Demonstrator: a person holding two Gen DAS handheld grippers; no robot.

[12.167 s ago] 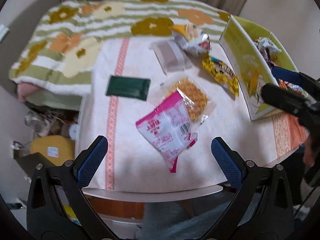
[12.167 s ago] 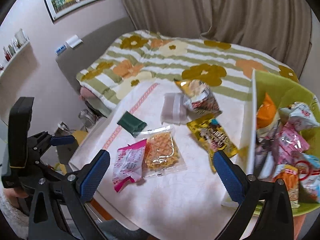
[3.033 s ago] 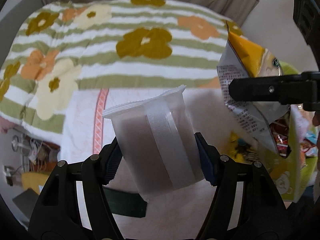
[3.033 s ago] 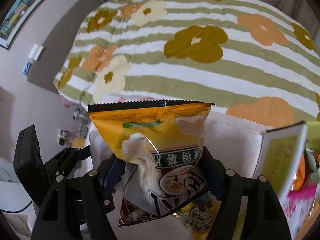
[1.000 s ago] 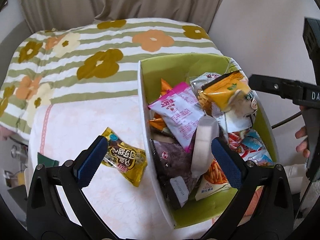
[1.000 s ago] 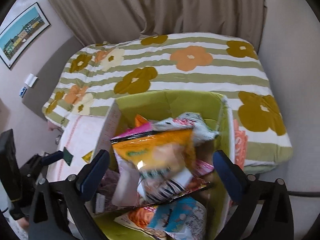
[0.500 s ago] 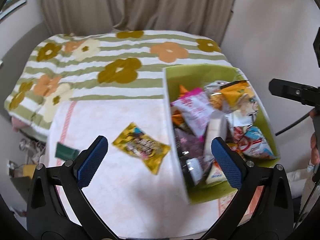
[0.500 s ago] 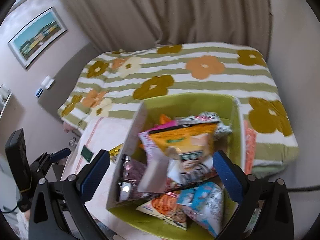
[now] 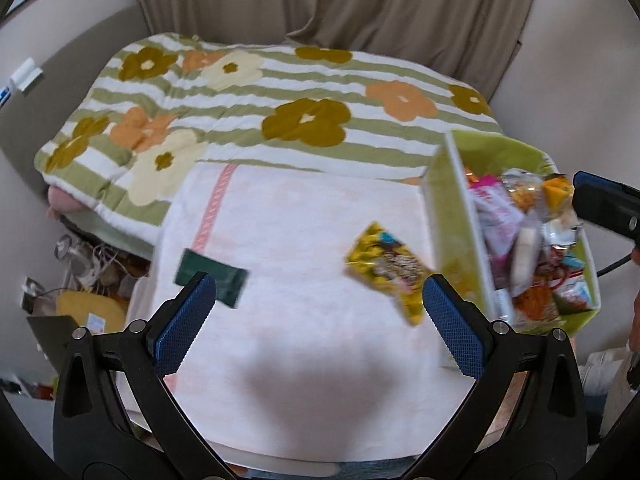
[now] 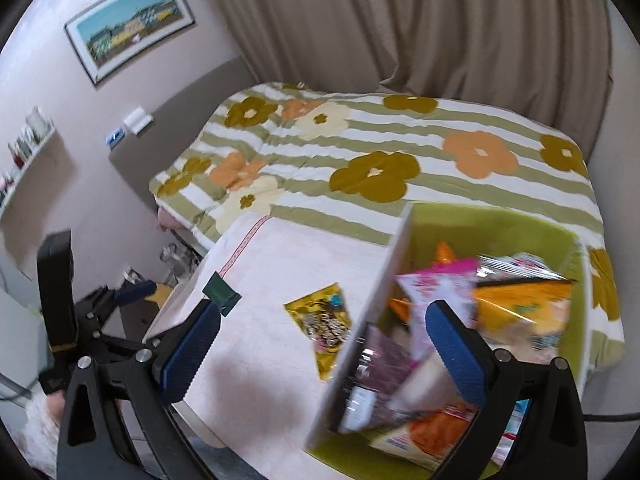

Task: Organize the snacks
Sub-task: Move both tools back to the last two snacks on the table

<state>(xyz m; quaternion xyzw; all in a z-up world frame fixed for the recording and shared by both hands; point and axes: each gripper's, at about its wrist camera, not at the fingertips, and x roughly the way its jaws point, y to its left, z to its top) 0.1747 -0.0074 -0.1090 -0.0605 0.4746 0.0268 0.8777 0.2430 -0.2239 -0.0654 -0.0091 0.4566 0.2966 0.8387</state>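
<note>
**Both grippers empty above the table; two packets outside the box**

I see my left gripper (image 9: 320, 328) with its jaws spread wide and nothing between the blue pads (image 9: 185, 322). It hangs over the near part of the white cloth (image 9: 288, 248) covering the table. My right gripper (image 10: 318, 354) is likewise spread and empty, positioned over the near left wall of the green box (image 10: 496, 228).

The box (image 9: 448, 208) stands at the right of the cloth and is heaped with snack packets: a pink one (image 10: 436, 284), an orange one (image 10: 524, 304) and a purple one (image 10: 384, 360) among others I cannot identify through blur.

Two items lie on the cloth outside the box. A yellow packet (image 9: 390, 266) lies just beside the box's left wall. A dark green packet (image 9: 212, 276) lies at the cloth's left edge, well apart from the yellow one.

A floral striped blanket (image 9: 248, 108) lies beyond the table, with beige curtains (image 10: 420, 24) behind it.
</note>
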